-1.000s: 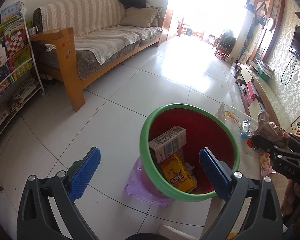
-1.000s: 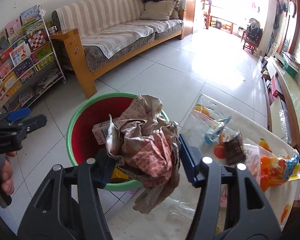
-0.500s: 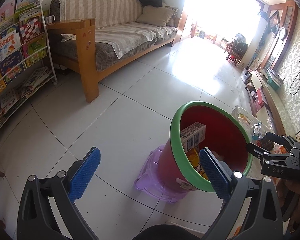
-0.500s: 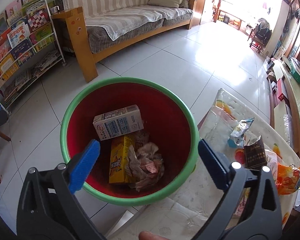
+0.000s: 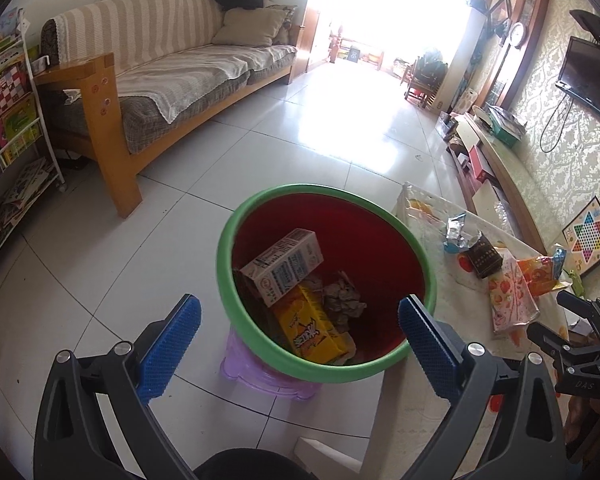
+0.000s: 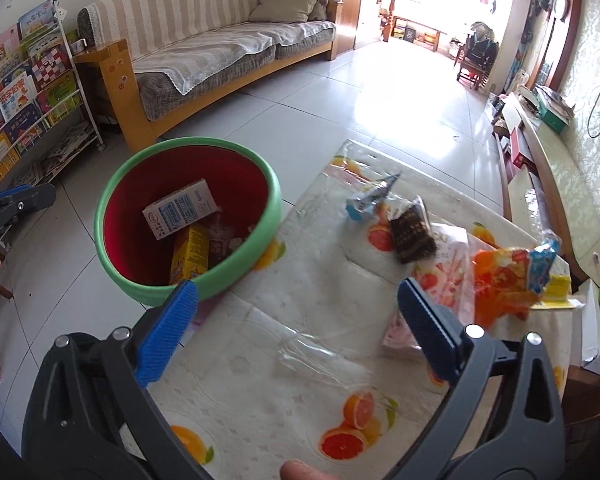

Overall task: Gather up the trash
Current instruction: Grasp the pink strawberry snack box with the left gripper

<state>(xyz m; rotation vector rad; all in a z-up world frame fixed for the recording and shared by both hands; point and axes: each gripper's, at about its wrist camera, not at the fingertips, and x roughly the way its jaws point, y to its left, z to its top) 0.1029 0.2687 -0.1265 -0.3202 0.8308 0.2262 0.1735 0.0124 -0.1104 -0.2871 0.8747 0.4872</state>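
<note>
Two grippers: I see both with jaws wide apart, nothing between them.
Left gripper (image 5: 298,344): I hold it over the bin (image 5: 427,276).
Right gripper (image 6: 298,330): I hold it over the table (image 6: 284,396).
Bin contents: milk carton (image 5: 284,266), yellow box (image 5: 310,330), crumpled paper (image 5: 342,300).
Table: dark packet (image 6: 412,234), orange wrapper (image 6: 504,280), blue wrapper (image 6: 370,198).

One red bin (image 5: 380,248) with a green rim, holding one white carton (image 5: 284,266), one yellow carton (image 5: 312,330) and one crumpled paper wad (image 5: 342,300). One purple stool (image 5: 260,376) beneath. On the one tabletop (image 6: 284,392): one blue-and-silver wrapper (image 6: 370,198), one dark brown packet (image 6: 412,234), one pink strawberry-print bag (image 6: 448,280), one orange snack bag (image 6: 508,276). Two tools: left (image 5: 300,350) and right (image 6: 298,332). One sofa (image 6: 220,44), one book rack (image 6: 28,92).
</note>
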